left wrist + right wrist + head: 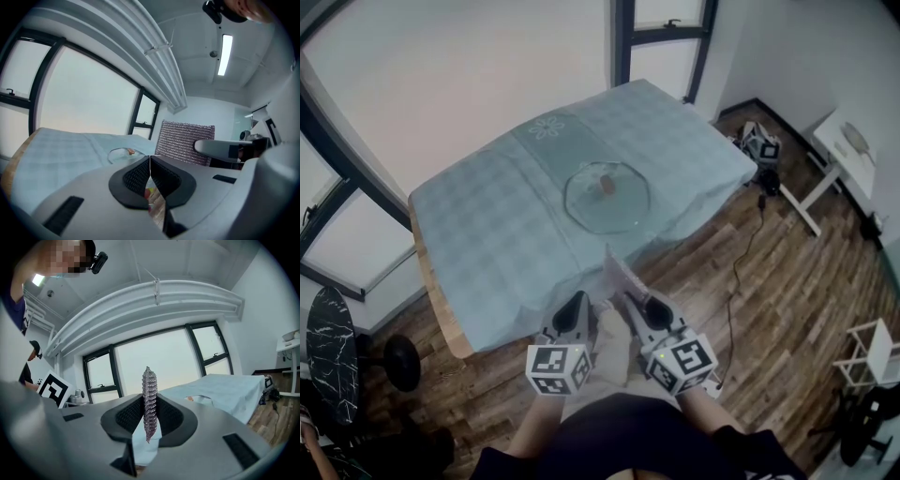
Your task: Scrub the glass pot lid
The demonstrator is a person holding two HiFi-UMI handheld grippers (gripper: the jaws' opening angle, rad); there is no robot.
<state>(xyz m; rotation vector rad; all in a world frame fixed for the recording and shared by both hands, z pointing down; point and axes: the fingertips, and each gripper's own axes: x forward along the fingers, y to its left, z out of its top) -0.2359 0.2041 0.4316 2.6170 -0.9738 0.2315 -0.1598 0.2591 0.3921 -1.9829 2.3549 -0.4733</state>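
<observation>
**1. Holding states**
- The right gripper point(636, 302) is clamped on a mesh scrubbing cloth point(619, 272). In the right gripper view the cloth point(149, 385) stands edge-on between the 2 jaws, with its free end projecting past the tips. This grip probably leaves a broad face free to be laid flat on glass.
- The left gripper point(578, 302) is fully closed with nothing between its jaws. A closed tip is probably meant to press on the lid and steady it while the other gripper scrubs.

**2. Workpiece location**
- The glass pot lid point(592, 208) lies flat, knob point(607, 185) upward, near the middle of the counter point(431, 281). It is well apart from both grippers.
- It rests on a checked tablecloth point(487, 234), which likely limits sliding.

**3. Edges and clearance**
- Both grippers hang side by side short of the counter's near edge, over the wood floor point(769, 309).
- Nothing else stands on the tablecloth, so the approach to the lid is open.
- The lid sits well inside all 4 counter edges, which leaves room for circular strokes.
- The tablecloth overhangs the near edge, and a low approach could snag it.
- A cable point(741, 262) lies on the floor at the right, clear of the work area.
</observation>
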